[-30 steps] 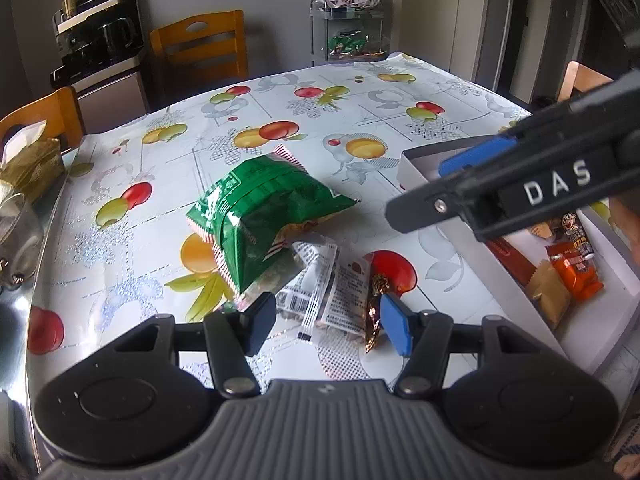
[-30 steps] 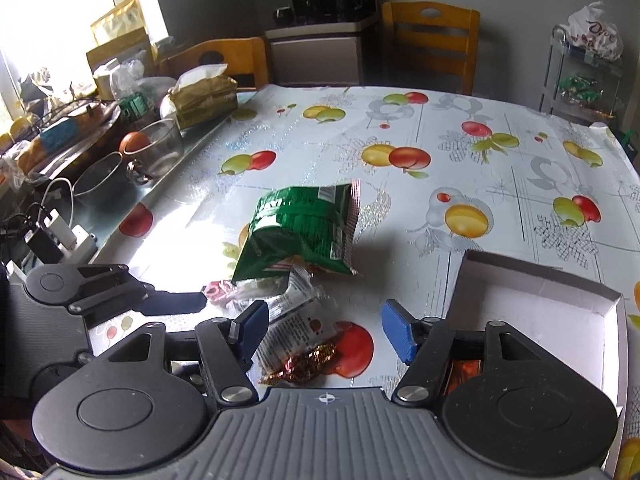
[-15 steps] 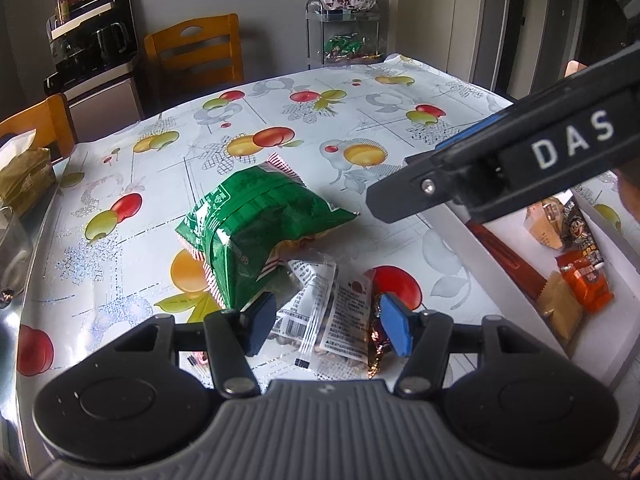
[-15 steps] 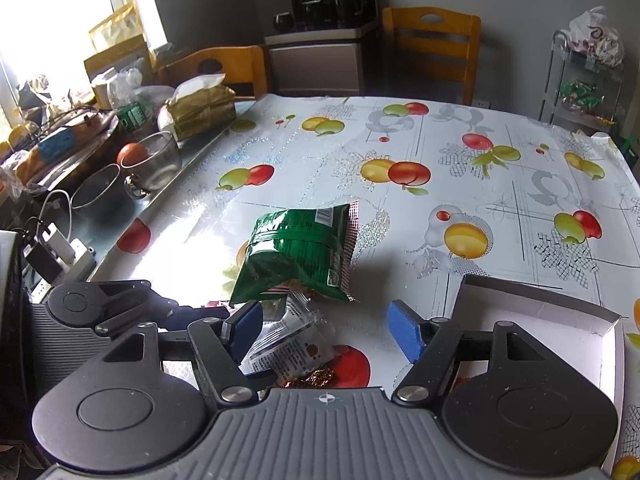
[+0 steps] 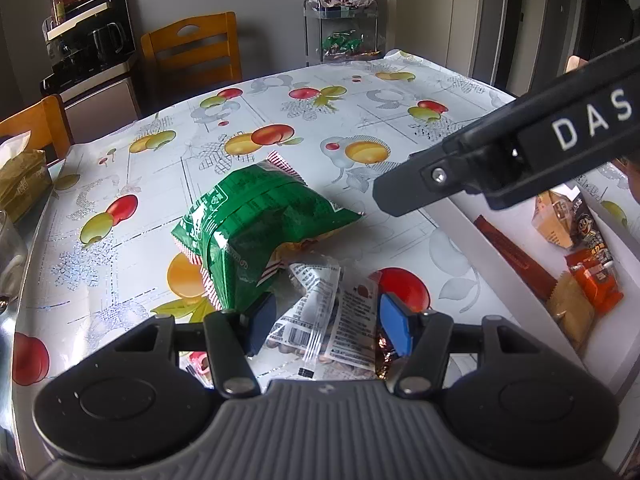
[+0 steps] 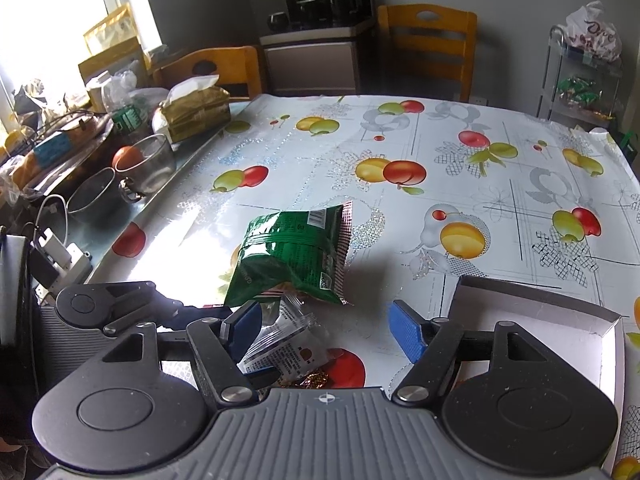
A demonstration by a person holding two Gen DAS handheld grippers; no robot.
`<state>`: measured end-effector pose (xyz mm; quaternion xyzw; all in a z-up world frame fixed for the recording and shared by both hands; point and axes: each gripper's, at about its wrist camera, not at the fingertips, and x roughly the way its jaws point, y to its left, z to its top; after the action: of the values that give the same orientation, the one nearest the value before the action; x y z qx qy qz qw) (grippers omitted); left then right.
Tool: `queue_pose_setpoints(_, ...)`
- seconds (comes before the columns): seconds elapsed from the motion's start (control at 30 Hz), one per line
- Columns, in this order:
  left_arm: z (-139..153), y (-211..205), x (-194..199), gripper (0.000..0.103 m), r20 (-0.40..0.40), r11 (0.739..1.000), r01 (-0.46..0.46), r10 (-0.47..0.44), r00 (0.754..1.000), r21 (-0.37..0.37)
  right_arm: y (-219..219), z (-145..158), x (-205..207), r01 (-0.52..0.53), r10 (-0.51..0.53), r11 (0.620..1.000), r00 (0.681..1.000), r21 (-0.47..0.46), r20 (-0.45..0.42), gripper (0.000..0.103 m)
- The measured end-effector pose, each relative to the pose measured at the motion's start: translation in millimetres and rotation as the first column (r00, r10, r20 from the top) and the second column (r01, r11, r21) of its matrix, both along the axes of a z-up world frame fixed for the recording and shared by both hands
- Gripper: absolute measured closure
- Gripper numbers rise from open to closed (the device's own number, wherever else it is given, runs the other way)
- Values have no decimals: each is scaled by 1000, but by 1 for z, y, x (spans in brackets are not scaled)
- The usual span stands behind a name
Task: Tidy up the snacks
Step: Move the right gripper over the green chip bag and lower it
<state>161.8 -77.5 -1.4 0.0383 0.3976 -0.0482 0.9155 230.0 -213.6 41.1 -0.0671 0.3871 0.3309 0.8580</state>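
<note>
A green snack bag [image 5: 256, 232] lies on the fruit-print tablecloth; it also shows in the right wrist view [image 6: 296, 256]. Clear printed packets [image 5: 332, 316] and a gold-foil candy [image 5: 384, 354] lie in front of it. My left gripper [image 5: 328, 326] is open, low over the clear packets, its pads either side of them. My right gripper [image 6: 328, 330] is open and empty, above the packets [image 6: 286, 344]; its finger [image 5: 500, 168] crosses the left wrist view. A white box [image 5: 472, 240] on the right holds several snacks [image 5: 592, 280].
The box's rim also shows in the right wrist view [image 6: 540, 290]. Glass bowls [image 6: 148, 164], a tissue pack [image 6: 196, 110] and clutter line the table's left edge. Wooden chairs [image 6: 428, 40] and a wire rack [image 6: 580, 76] stand behind the table.
My left gripper has dropped closer to the clear packets. My right gripper has pulled back and up a little. Both stay open.
</note>
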Motion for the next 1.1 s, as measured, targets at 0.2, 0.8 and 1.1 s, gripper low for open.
queue_pose_setpoints(0.2, -6, 1, 6, 45, -13, 1000, 13, -13, 1000, 8, 4, -2, 3, -2, 2, 1000, 1000, -1, -11, 31)
queue_pose_setpoints(0.8, -27, -2, 27, 45, -58, 997, 68, -66, 996, 32, 13, -1, 11, -11, 11, 1000, 1000, -11, -11, 27)
queue_pose_setpoints(1.1, -28, -3, 29, 42, -60, 997, 71, -69, 996, 29, 18, -1, 12, -14, 14, 1000, 1000, -13, -12, 24)
